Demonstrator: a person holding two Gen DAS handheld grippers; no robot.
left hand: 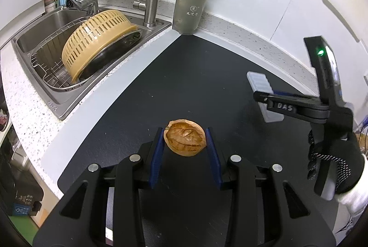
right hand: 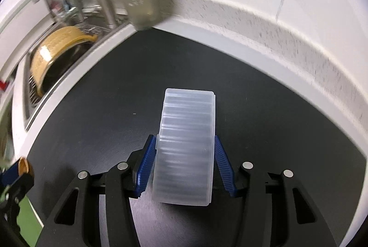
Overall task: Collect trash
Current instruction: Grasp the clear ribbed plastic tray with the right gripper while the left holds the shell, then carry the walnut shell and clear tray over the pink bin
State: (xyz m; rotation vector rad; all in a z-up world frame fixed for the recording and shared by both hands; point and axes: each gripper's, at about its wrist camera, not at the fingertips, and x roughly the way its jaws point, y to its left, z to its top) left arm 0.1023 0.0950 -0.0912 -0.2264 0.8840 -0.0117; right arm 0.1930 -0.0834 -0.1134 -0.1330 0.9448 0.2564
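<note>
The big tabletop (left hand: 128, 76) has a dark mat (left hand: 184, 76) on it, and a sink (left hand: 39, 40) with a yellow strainer basket (left hand: 96, 40) sits in the upper left of the frame. A grey cup (left hand: 188, 7) stands at the top middle. The right hand-held gripper (right hand: 185, 162) is squeezing a see-through plastic box (right hand: 186, 145), low in the middle of its view. The left hand-held gripper (left hand: 185, 145) is pinching a brown walnut shell (left hand: 184, 140), low in the middle of its own view. Both bits of trash look picked up. Next, I think, they must go to a bin, but no bin shows here.
</note>
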